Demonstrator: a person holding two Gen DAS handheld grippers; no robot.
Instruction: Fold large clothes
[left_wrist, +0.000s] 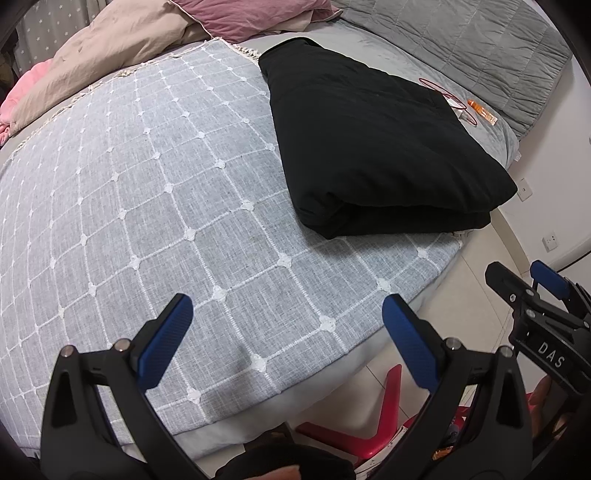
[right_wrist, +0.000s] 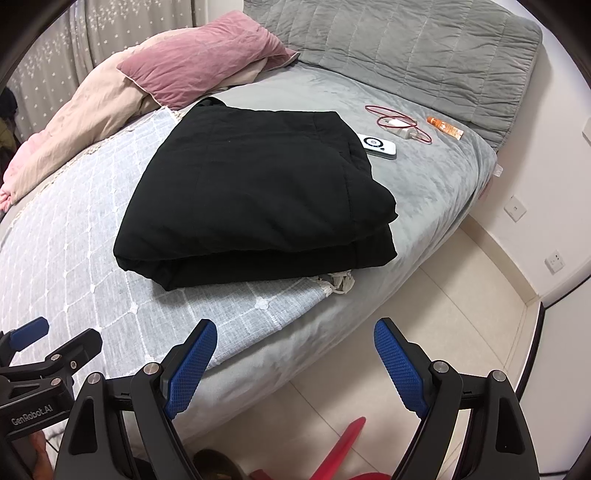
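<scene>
Lying folded into a thick rectangle, the black quilted garment (right_wrist: 255, 199) rests on the pale grey checked cotton throw (left_wrist: 155, 206) and partly on the grey plush bedsheet (right_wrist: 436, 184). Just beside its far corner sits a white flat device with a ringed mark (right_wrist: 378, 146); beyond that lie a white charger with red cable (right_wrist: 400, 127) and a small orange tube (right_wrist: 445, 127). A mauve velvet pillow (right_wrist: 199, 70) is well apart. The left gripper (left_wrist: 286, 334) and right gripper (right_wrist: 295, 356) both hang near the bed edge, jaws wide, holding nothing.
</scene>
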